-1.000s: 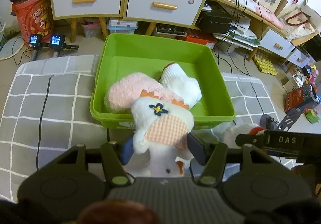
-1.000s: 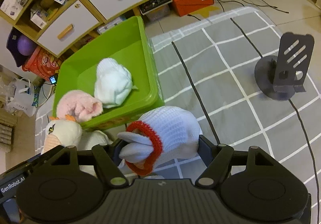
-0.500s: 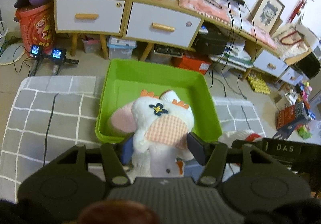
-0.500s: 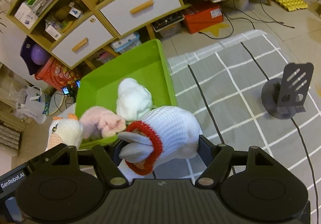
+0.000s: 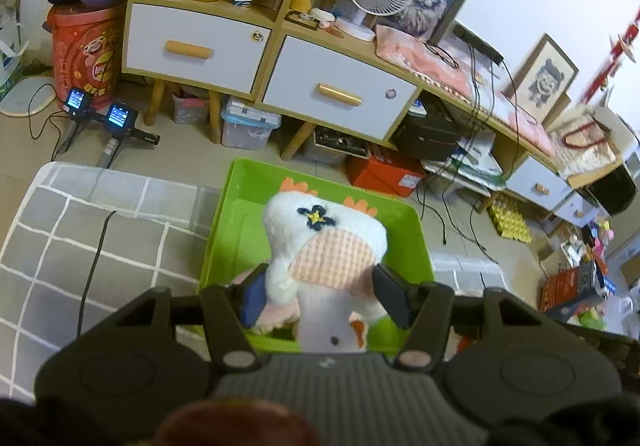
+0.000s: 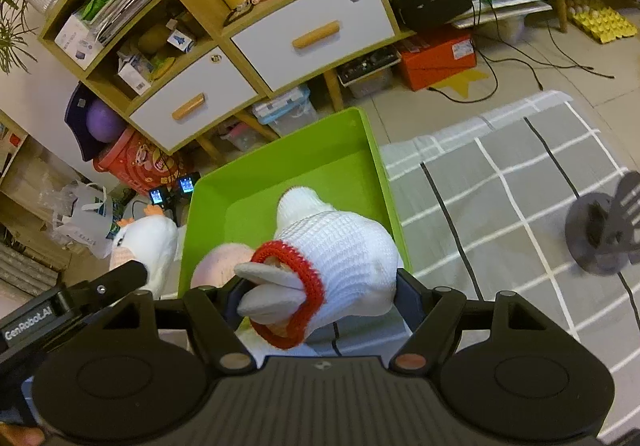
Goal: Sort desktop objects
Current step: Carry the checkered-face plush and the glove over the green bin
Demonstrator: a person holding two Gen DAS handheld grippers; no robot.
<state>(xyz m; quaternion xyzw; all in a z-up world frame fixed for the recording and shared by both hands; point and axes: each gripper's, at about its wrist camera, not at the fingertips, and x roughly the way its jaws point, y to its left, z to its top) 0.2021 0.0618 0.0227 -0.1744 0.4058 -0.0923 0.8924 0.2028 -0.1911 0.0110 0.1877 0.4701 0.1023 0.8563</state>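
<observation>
While the left tool was clamped on a white plush toy with a pink checked patch, a dark blue flower and orange frills, that toy hung over the near part of the green bin. Its fleece looked soft and thick. On the right, the right tool was clamped on a rolled white knit glove with a red cuff and grey fingertips, held above the bin's near right corner. Inside the bin lay a pink fluffy item and a white bundle. Grey checked cloth covered the worktop.
</observation>
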